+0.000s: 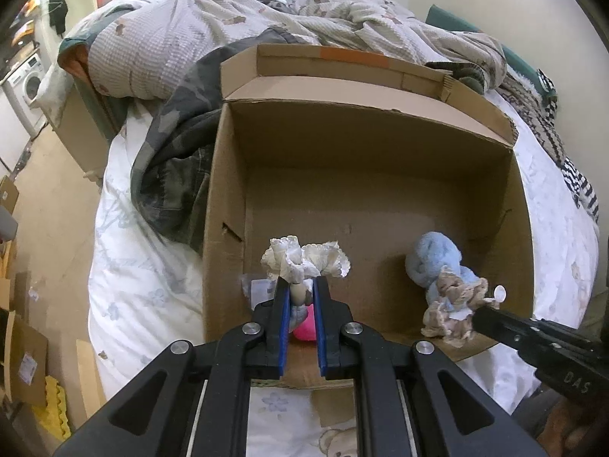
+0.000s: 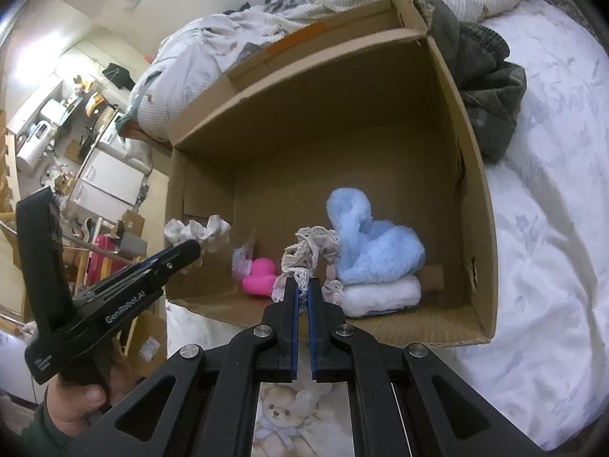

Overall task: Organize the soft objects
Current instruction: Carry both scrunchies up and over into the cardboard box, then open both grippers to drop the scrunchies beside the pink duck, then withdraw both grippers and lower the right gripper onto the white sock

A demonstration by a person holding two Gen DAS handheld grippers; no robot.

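Observation:
An open cardboard box [image 1: 365, 160] [image 2: 289, 144] lies on the bed. My left gripper [image 1: 302, 280] is shut on a white lace scrunchie [image 1: 304, 257] held over the box's near left corner; the right wrist view shows the same white scrunchie [image 2: 198, 230] at the left gripper's tip [image 2: 192, 247]. My right gripper [image 2: 303, 282] is shut on a beige lace scrunchie [image 2: 310, 247] [image 1: 455, 297] above the box's near edge. Inside lie a fluffy blue item [image 2: 365, 243] [image 1: 430, 259], a white fluffy item [image 2: 380, 295] beneath it, and a pink soft toy [image 2: 260, 272] [image 1: 304, 327].
Rumpled quilts [image 1: 228, 26] and a dark camouflage garment [image 1: 175, 160] are piled behind and left of the box. White floral bedsheet [image 2: 533, 247] spreads to the right. A hand [image 2: 72, 415] grips the left tool. Cluttered shelves and cartons [image 2: 76, 133] stand beyond the bed.

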